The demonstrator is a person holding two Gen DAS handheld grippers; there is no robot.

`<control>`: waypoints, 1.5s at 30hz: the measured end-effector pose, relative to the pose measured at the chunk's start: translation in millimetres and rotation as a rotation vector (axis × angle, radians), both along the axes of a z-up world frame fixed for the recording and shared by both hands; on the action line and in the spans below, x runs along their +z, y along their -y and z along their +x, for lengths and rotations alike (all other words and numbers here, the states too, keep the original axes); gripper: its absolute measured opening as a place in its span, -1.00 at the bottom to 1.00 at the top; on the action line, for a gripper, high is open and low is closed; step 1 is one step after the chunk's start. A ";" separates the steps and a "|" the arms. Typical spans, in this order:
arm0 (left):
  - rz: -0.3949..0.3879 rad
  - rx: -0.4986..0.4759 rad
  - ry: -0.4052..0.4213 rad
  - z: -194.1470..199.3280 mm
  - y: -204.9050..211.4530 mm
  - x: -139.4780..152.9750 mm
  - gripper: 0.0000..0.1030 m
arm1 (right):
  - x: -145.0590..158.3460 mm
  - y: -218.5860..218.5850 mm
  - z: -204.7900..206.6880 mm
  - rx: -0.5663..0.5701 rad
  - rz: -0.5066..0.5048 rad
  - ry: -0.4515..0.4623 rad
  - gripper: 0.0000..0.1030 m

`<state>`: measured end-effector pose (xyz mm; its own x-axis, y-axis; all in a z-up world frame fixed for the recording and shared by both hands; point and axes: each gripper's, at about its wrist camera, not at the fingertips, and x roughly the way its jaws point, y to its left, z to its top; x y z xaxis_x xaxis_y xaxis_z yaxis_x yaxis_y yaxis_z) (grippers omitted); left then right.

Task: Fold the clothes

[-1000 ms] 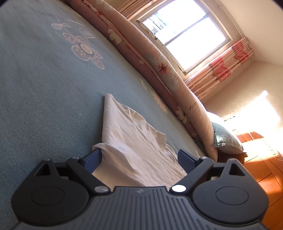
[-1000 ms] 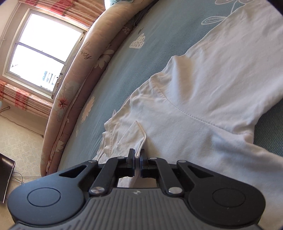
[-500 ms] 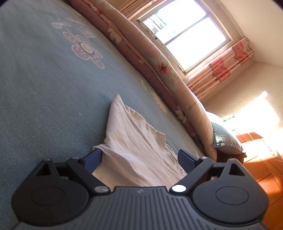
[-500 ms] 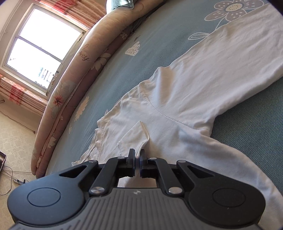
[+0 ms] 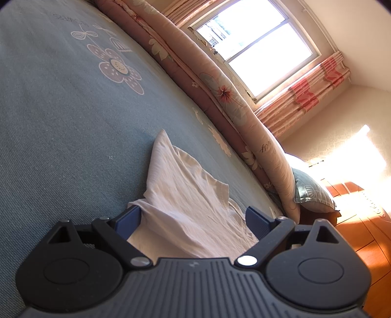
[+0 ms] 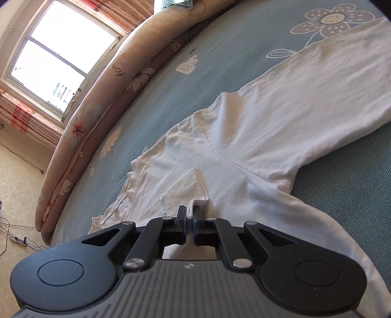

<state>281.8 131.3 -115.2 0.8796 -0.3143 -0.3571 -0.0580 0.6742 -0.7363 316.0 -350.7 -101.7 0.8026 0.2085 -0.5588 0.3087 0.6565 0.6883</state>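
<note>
Right now the white shirt (image 6: 281, 127) lies spread on the teal bedspread (image 6: 347, 195), one sleeve stretched toward a printed flower (image 6: 332, 19). The right gripper (image 6: 190, 217) is clenched on a folded hem edge. The left gripper (image 5: 193, 217) stands wide, released, shirt cloth between its blue fingers (image 5: 128, 221). A floral quilt roll (image 5: 220, 90) lines the bed's far side below the window (image 5: 256, 46).

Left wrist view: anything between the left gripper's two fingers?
Yes. White shirt cloth fills the gap between the spread blue fingers of the left gripper; neither visibly pinches it.
</note>
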 end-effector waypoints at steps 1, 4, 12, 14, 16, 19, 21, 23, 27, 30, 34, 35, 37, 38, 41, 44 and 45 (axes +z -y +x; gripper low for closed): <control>0.000 0.000 0.000 0.0 0.1 0.0 0.79 | 4.2 0.1 1.3 0.003 -0.009 0.013 -0.89; 0.001 -0.001 0.000 -0.1 0.3 0.1 0.79 | 13.2 -2.6 2.6 0.021 -0.060 0.038 -0.89; 0.008 -0.002 0.000 -0.1 0.4 0.1 0.79 | 4.1 7.6 -4.8 -0.019 -0.090 -0.036 -0.69; 0.011 -0.002 0.000 -0.2 0.6 0.2 0.79 | 13.2 8.0 -1.3 -0.007 -0.110 -0.018 -0.65; 0.012 -0.002 0.000 -0.7 0.8 0.3 0.79 | 20.8 5.8 6.8 0.019 -0.136 -0.009 -0.59; 0.014 -0.003 0.000 -0.9 1.3 0.5 0.79 | 22.5 0.0 26.7 0.042 -0.210 -0.036 -0.10; 0.015 -0.003 0.000 -1.1 1.7 0.7 0.79 | 18.3 -0.7 39.4 0.053 -0.256 -0.053 -0.08; 0.016 -0.003 0.000 -1.2 2.1 0.9 0.79 | 15.6 0.4 47.1 0.066 -0.254 -0.051 -0.08; 0.020 -0.004 0.000 -1.3 2.9 1.2 0.79 | 15.6 -5.3 55.5 0.112 -0.321 -0.052 -0.10; 0.024 -0.004 0.000 -1.1 3.3 1.3 0.79 | 15.2 -12.7 56.1 0.159 -0.382 -0.050 -0.10; 0.032 -0.005 0.001 -1.2 4.5 1.7 0.80 | 18.2 -27.7 55.1 0.258 -0.467 -0.046 -0.26; 0.033 -0.005 0.002 -1.2 4.7 1.8 0.80 | 18.2 -31.3 55.5 0.271 -0.493 -0.052 -0.42; 0.033 -0.006 0.002 -1.0 4.4 1.9 0.80 | 19.6 -31.6 55.6 0.268 -0.512 -0.053 -0.81; 0.033 -0.006 0.002 -0.9 4.4 1.9 0.80 | 20.5 -30.7 55.4 0.265 -0.513 -0.050 -0.84; 0.032 -0.008 0.002 -0.6 4.2 1.9 0.80 | 23.2 -29.4 54.5 0.252 -0.521 -0.029 -0.88; 0.032 -0.009 0.002 -0.4 4.0 1.9 0.80 | 23.5 -33.7 55.3 0.244 -0.556 -0.025 -0.88; 0.032 -0.010 0.002 -0.3 3.9 1.9 0.80 | 22.8 -34.1 55.1 0.239 -0.560 -0.026 -0.89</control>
